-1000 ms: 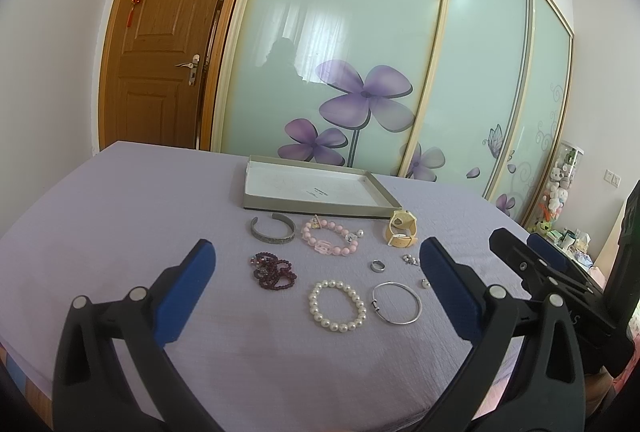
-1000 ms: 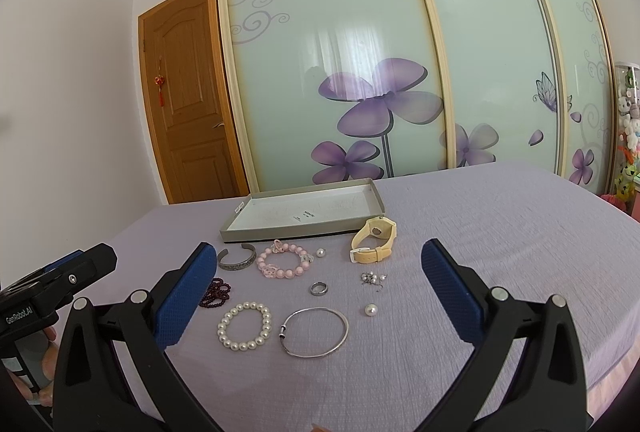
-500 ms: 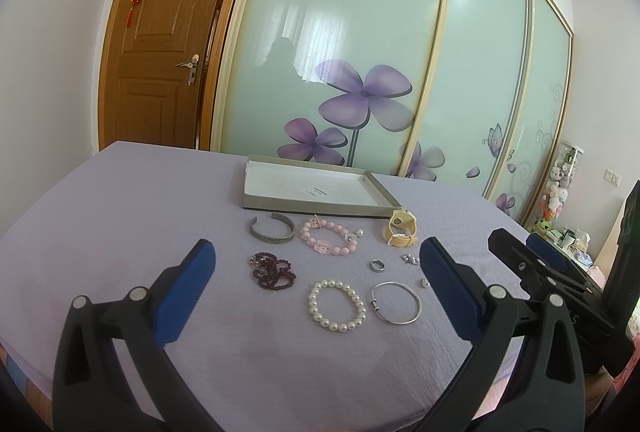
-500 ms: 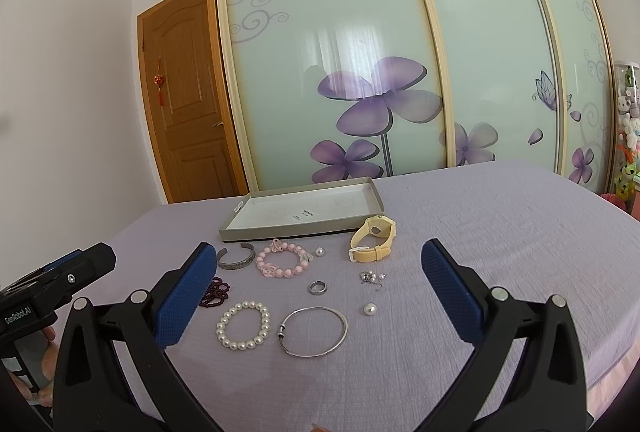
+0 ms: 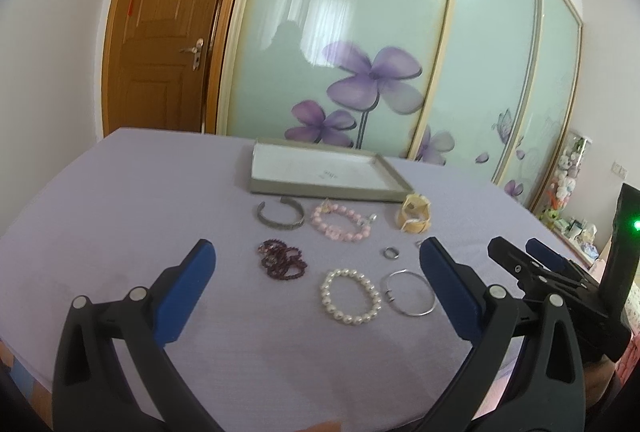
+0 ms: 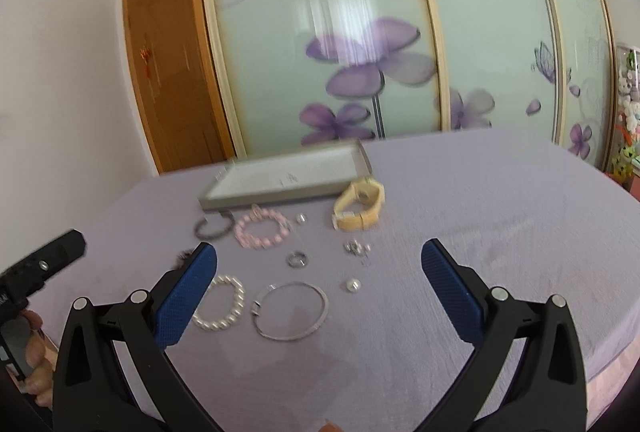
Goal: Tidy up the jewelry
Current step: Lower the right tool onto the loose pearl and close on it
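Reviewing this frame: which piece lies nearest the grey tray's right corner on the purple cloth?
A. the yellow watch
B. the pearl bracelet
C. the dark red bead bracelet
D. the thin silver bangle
A: the yellow watch sits right beside the near right corner of the grey tray, while the pearl bracelet and thin silver bangle lie much nearer the camera.

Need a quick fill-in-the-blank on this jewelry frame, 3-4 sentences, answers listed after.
1. The flat grey tray on the purple cloth holds ____ pieces of jewelry.
2. The white pearl bracelet lies beside the thin ____ bangle.
3. The beige watch lies close to the tray's ____ corner.
4. The left gripper and the right gripper both have their jaws ____.

Missing words: no; silver; near right; open
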The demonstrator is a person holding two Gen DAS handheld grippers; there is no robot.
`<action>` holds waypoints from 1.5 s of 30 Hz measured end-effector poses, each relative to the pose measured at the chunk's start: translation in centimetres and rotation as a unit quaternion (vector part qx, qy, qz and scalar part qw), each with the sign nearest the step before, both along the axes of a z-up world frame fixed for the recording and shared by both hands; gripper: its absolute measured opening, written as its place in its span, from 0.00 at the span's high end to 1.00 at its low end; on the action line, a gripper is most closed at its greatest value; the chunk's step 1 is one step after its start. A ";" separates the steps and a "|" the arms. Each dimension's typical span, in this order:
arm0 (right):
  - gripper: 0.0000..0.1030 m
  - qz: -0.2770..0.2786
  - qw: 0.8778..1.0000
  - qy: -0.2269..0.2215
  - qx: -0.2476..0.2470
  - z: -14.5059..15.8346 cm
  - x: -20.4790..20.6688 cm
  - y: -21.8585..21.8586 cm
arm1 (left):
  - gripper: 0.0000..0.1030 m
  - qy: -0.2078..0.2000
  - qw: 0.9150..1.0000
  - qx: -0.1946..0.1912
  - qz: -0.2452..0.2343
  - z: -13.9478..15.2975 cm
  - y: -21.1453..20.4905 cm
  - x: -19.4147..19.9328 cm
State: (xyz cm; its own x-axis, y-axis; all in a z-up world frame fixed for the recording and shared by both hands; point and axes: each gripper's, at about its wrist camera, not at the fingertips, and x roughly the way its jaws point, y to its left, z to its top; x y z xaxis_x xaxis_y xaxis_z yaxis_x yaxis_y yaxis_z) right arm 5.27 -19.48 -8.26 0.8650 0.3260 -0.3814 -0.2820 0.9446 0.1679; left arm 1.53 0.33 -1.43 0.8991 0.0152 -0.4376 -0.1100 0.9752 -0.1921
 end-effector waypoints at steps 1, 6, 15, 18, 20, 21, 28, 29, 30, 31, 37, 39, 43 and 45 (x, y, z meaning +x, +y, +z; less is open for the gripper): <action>0.01 -0.003 1.000 0.013 -0.007 -0.4 0.5 0.0 | 0.02 0.008 1.000 -0.003 -0.001 -0.2 0.2 0.3; 0.13 -0.006 0.996 0.079 -0.030 -1.4 3.4 0.3 | 0.02 0.050 0.999 -0.017 -0.008 -1.9 1.4 2.2; 0.53 0.003 0.986 0.157 -0.048 -4.0 7.2 1.5 | 0.02 0.088 0.996 -0.025 -0.023 -4.0 2.3 4.3; 0.59 0.004 0.984 0.170 -0.045 -4.5 7.7 1.7 | 0.02 0.095 0.995 -0.024 -0.024 -4.4 2.4 4.7; 0.60 0.004 0.984 0.175 -0.045 -4.7 7.9 1.8 | 0.02 0.098 0.995 -0.025 -0.026 -4.6 2.4 4.9; 0.60 0.003 0.983 0.176 -0.046 -4.8 7.9 1.9 | 0.02 0.099 0.994 -0.025 -0.027 -4.6 2.4 5.0; 0.70 -0.004 0.983 0.175 -0.053 -5.0 8.3 2.1 | 0.02 0.107 0.994 -0.025 -0.030 -5.2 2.2 5.5; 0.70 -0.004 0.983 0.175 -0.053 -5.0 8.4 2.1 | 0.02 0.108 0.993 -0.025 -0.031 -5.3 2.2 5.6; 0.71 -0.005 0.983 0.175 -0.053 -5.0 8.4 2.1 | 0.02 0.109 0.993 -0.024 -0.032 -5.3 2.1 5.6; 0.73 -0.007 0.983 0.175 -0.054 -5.0 8.4 2.0 | 0.02 0.111 0.993 -0.024 -0.033 -5.4 2.0 5.7; 0.82 -0.011 0.983 0.170 -0.064 -5.1 8.4 2.0 | 0.02 0.123 0.992 -0.019 -0.035 -5.9 1.4 6.3; 0.86 -0.015 0.983 0.167 -0.069 -5.1 8.3 1.9 | 0.03 0.129 0.991 -0.017 -0.036 -6.1 1.3 6.5; 0.87 -0.011 0.983 0.167 -0.068 -5.2 8.4 1.9 | 0.09 0.148 0.988 -0.014 -0.037 -6.8 1.1 7.3; 0.87 -0.009 0.984 0.167 -0.066 -5.1 8.4 1.8 | 0.16 0.159 0.986 -0.013 -0.039 -7.3 0.9 7.8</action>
State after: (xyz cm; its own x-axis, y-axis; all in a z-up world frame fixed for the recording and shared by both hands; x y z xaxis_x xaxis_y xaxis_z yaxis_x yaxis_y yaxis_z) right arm 13.70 -17.67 -13.38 0.6900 0.2397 -0.6830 -0.2142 0.9689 0.1237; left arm 9.34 1.24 -8.69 0.7140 -0.0628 -0.6974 -0.0946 0.9782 -0.1849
